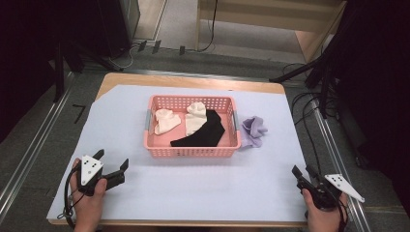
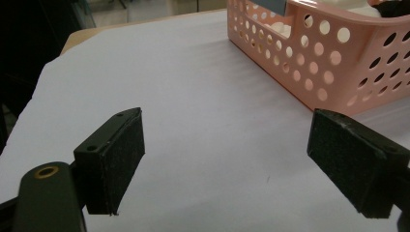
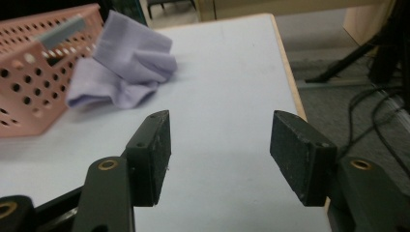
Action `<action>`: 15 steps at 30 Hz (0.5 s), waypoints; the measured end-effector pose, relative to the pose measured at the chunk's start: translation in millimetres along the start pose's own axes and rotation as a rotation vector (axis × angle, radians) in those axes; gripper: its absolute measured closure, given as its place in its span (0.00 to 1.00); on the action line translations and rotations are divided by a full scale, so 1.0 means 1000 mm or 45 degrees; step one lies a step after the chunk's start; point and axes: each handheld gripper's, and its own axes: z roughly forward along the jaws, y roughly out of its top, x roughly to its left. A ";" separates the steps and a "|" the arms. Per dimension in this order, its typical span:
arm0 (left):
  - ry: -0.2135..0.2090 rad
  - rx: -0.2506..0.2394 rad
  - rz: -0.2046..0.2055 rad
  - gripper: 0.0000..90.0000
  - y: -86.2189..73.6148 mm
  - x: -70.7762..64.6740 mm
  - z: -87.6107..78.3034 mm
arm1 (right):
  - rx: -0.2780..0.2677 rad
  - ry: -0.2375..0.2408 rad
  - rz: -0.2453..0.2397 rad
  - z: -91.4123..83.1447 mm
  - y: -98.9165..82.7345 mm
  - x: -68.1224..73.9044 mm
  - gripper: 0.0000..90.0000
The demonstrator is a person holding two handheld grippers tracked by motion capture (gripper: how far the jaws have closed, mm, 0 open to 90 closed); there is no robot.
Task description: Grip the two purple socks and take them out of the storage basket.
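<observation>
Pink perforated basket ahead and to the right of the left gripper, near it but apart; ahead and well to the left of the right gripper. Inside, two cream socks and, plus a black sock lying partly over the second cream one and reaching toward the basket's near wall. Grey handles on the two short ends of the basket.

Lilac sock, crumpled, on the pale sheet covering the table, just beside the basket's right end; ahead and left of the right gripper, well apart from it. Seen from the right gripper view as a bunched heap beyond the jaws, close against the basket's corner.

Left gripper held low over the near-left part of the sheet in the left hand, jaws spread wide with nothing between them but bare sheet; in the left gripper view, the basket wall rising beyond the right-hand jaw.

Right gripper held at the near-right corner of the sheet in the right hand, jaws parted and holding nothing; table edge and grey floor with dark cables past the right-hand jaw.
</observation>
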 end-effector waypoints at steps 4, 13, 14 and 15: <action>-0.001 -0.007 -0.007 0.16 0.000 0.000 0.000 | -0.049 -0.012 0.010 -0.004 -0.002 0.000 0.42; -0.008 0.000 -0.015 0.16 0.000 0.001 0.000 | -0.105 0.002 0.003 -0.008 -0.005 0.002 0.36; -0.007 -0.002 -0.016 0.16 0.000 0.001 0.001 | -0.108 0.001 -0.001 -0.009 -0.005 0.002 0.35; -0.006 0.005 -0.016 0.16 0.000 0.002 0.001 | -0.109 0.001 -0.001 -0.009 -0.005 0.002 0.35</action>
